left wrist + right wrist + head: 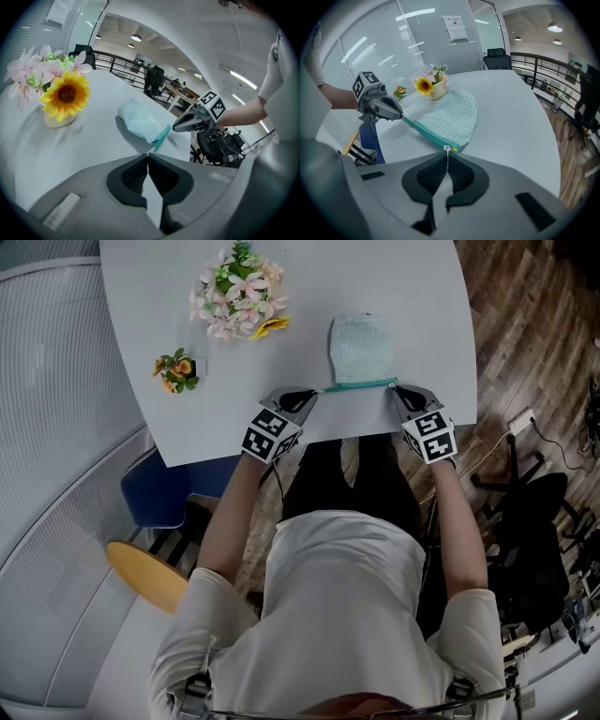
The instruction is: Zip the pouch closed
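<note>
Left gripper (311, 396) pinches the checked pouch (361, 348) by its teal zip (361, 384); right gripper (397, 391) clamps the pull (447, 149).

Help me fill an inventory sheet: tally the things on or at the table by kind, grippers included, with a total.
Pouches: 1, the checked green pouch
Flower arrangements: 2, the big bouquet and the small posy
Grippers: 2, the left gripper and the right gripper, each shut on one end of the pouch's zip edge
Total: 5
</note>
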The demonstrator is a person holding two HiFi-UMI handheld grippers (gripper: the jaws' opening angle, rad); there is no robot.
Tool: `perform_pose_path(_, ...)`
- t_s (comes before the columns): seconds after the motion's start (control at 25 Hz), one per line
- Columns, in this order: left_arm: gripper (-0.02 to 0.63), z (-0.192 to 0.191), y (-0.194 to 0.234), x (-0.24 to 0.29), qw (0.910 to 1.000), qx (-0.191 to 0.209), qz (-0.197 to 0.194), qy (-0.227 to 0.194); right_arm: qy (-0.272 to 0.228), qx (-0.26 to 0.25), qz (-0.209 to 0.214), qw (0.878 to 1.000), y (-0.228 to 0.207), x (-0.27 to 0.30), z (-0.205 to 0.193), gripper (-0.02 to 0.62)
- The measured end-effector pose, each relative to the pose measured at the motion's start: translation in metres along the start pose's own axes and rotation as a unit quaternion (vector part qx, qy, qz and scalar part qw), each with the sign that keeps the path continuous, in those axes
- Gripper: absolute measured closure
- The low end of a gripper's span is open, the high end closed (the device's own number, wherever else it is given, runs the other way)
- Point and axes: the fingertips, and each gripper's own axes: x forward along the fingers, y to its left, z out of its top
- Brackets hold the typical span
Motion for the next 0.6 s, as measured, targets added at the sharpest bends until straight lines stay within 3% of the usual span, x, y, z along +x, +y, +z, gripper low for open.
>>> perform_pose_path(0.16,0.584,0.001,-0.005,0.002,0.9998,0.009,0.019,0.004,0.009,-0.021,-0.004,1.0,0.0,-0.002,-0.002,0.588)
perform_pose_path(0.6,0.512,0.019,-0.026,-0.019,0.9975,-0.024,0.059,-0.031,-0.016,-0.072,0.004,0.997,0.003,-0.041,0.032,0.56)
